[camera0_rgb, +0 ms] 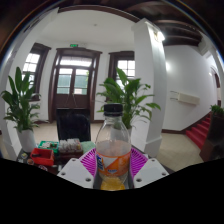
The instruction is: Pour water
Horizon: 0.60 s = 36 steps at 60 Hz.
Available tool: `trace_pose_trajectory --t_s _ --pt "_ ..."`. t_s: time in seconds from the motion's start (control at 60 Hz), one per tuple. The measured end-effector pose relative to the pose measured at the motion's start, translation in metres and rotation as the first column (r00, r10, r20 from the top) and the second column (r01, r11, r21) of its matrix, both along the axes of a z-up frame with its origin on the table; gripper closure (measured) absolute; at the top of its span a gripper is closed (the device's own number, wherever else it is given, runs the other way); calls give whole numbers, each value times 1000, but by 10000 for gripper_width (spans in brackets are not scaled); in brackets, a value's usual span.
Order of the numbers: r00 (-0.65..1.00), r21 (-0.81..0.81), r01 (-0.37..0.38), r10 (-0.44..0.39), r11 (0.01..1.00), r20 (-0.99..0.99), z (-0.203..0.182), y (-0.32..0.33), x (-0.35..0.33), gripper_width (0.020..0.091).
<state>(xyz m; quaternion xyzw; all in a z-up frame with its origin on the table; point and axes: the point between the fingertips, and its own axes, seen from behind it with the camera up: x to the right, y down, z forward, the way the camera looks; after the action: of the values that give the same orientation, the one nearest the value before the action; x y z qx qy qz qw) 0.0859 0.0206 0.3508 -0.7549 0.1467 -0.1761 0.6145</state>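
Spacious indoor hall with white walls, a dark ceiling, and a dark wooden double door [73, 82] at the far end, flanked by tall windows. White square column [148, 70] rising to the right of centre. Large potted plant [20, 100] standing at the left, a second leafy plant [130, 98] beside the column. Red staircase [200, 132] climbing at the far right. Dark chair back [72, 123] visible beyond the near objects, below the door. Cluster of small red and green items [48, 152] lying just left of the gripper, too small to identify.

In the foreground, a clear plastic bottle [113, 148] with a dark cap, upright, partly filled with orange-tinted liquid. Bottle held between the two fingers of the gripper [113, 165], the purple pads [90, 161] pressed against its lower body on either side. Gripper clenched on the bottle, no gap visible at either pad. Surface beneath the bottle hidden from view.
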Motion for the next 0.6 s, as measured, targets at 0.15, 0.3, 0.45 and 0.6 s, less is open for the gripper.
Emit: trace_pose_trajectory --t_s 0.15,0.3,0.45,0.6 --pt "1000 1 27 -27 1000 -6 -41 22 34 708" --pt "999 -13 12 -12 1000 -44 -76 7 35 709" --pt "999 9 -30 30 1000 -41 -87 10 28 695" --pt "998 19 -35 36 999 -45 -86 5 28 657"
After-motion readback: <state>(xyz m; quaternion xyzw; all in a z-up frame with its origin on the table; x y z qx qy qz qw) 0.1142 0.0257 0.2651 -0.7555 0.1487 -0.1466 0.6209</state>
